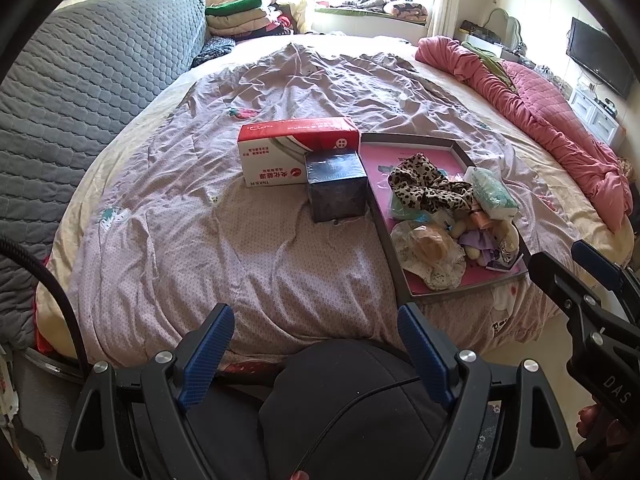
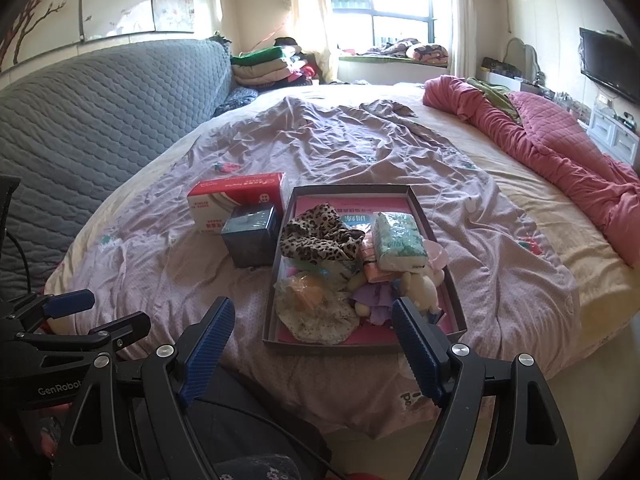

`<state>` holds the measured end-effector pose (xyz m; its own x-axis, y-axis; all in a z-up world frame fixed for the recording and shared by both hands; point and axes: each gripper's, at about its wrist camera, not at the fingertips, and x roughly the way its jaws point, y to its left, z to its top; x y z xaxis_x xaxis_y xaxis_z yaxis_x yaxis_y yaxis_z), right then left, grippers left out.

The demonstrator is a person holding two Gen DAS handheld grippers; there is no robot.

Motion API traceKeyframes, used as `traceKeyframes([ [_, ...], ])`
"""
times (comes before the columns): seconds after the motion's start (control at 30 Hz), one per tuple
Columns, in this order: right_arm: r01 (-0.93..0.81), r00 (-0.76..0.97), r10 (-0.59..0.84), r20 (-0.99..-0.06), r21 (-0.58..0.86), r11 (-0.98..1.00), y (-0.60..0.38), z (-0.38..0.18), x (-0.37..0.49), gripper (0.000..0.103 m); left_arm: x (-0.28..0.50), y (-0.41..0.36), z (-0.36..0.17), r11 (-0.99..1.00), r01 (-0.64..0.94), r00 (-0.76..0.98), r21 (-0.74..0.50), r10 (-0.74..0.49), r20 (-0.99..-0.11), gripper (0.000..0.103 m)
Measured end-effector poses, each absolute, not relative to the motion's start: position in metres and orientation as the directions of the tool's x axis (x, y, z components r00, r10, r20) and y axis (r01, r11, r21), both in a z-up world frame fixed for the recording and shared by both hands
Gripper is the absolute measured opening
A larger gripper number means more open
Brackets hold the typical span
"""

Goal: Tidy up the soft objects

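Bed point(image 2: 460, 208): a wide mattress under a creased lilac sheet carries everything; a rolled pink quilt point(image 2: 560, 136) runs along its right edge.
Tray point(image 2: 454, 300): a shallow grey-walled box with a pink floor sits near the bed's front edge, right of centre.
Red-and-white carton point(image 2: 236, 196): lies just beside the tray's left wall, toward the far end.
Dark box point(image 2: 250, 240): a small cube in front of the carton, close against the tray's left wall.
Soft objects: all heaped inside the tray. A leopard-print cloth point(image 2: 320, 236) lies mid-tray, a tissue pack point(image 2: 400, 244) by the right wall, a floral pouch point(image 2: 320, 316) at the near left corner, and a plush toy point(image 2: 420, 290) with lilac fabric at the near right.
Left gripper point(image 1: 316, 354): fingers spread wide, empty, hovering over the bed's front edge.
Right gripper point(image 2: 314, 344): fingers likewise parted and holding nothing, poised at the tray's near end.
Stage: unsettled. The jumble fits soft items gathered into the tray at the close, or a pile awaiting sorting into the boxes.
Next move: any pick would call for a low, centred pinch on one limp item, lifted clear without dragging its neighbours.
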<state>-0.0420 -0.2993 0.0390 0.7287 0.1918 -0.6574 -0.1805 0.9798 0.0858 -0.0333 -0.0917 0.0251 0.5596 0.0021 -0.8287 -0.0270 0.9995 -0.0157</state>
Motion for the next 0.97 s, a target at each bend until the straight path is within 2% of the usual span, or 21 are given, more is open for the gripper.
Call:
traceKeyframes([
  [0.97,-0.178,0.722,0.188,-0.666,0.083,0.980,-0.3020,0.0368,-0.0411,0.082,-0.0290,-0.0874,0.0160,0.999,-0.032,0.540,-0.020,0.000,-0.842,0.083],
])
